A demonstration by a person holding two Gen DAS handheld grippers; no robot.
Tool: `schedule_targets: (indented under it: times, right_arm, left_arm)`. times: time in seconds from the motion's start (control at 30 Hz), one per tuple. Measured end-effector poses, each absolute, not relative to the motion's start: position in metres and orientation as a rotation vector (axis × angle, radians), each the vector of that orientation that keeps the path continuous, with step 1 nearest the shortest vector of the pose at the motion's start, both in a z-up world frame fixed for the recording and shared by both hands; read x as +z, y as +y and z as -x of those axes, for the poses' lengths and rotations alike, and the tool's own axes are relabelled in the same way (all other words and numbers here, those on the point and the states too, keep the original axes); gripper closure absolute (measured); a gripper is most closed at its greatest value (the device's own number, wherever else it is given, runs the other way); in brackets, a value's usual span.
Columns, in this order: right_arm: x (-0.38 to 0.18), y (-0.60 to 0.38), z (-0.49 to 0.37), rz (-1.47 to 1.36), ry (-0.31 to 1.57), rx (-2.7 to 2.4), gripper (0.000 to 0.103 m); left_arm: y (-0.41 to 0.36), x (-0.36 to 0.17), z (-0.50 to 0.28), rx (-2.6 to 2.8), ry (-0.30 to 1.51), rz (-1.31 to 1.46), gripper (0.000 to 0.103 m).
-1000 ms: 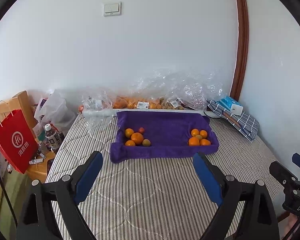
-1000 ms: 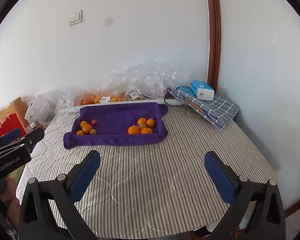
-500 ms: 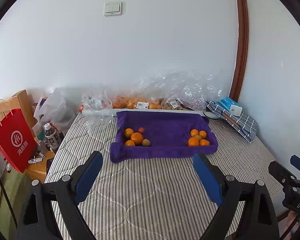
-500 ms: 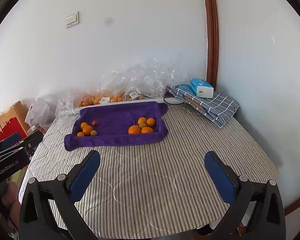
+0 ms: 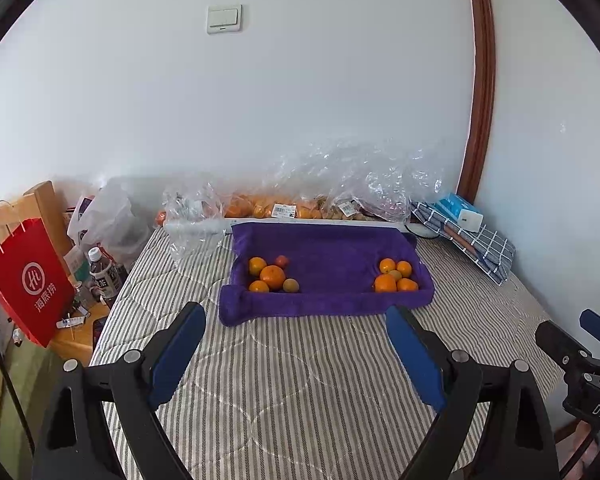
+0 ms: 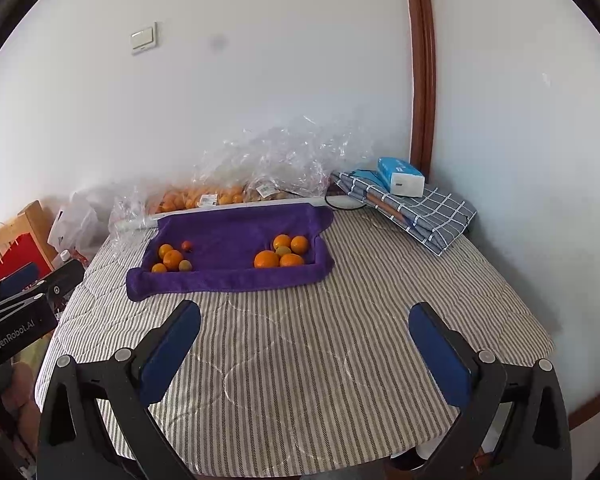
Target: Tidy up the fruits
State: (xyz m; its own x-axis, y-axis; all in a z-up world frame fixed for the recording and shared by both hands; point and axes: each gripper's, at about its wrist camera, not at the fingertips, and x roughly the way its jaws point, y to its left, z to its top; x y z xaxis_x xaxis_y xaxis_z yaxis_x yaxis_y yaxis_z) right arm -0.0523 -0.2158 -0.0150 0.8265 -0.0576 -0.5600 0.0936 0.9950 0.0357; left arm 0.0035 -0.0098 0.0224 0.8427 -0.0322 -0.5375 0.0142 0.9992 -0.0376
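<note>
Fruits sitting in purple towel tray (image 5: 332,252) at bed's far edge: left cluster (image 5: 272,276), right cluster (image 5: 394,276). Clear bags (image 5: 340,196) holding more behind. Left tongs (image 5: 296,356) and right tongs (image 6: 306,352) both gaping apart, holding nothing.

A plain white painted wall (image 5: 300,100) carries a white rectangular light switch (image 5: 224,19); right of the switch, a curved brown wooden trim (image 5: 478,80) rises.

Plush purple towel (image 5: 332,256) lies on matt striped quilted cloth (image 5: 300,380) beside crinkly glossy plastic (image 5: 364,176).
</note>
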Motion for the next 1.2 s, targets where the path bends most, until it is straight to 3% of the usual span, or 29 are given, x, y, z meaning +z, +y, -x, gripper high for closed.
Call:
schedule_targets:
  times: [1.2]
  right_arm:
    - [-0.0123, -0.2182, 0.0550, -0.064, 0.588, -0.086, 0.001]
  left_arm:
    - [-0.0032, 0.0266, -0.0041, -0.037, 0.573, 0.039, 0.010]
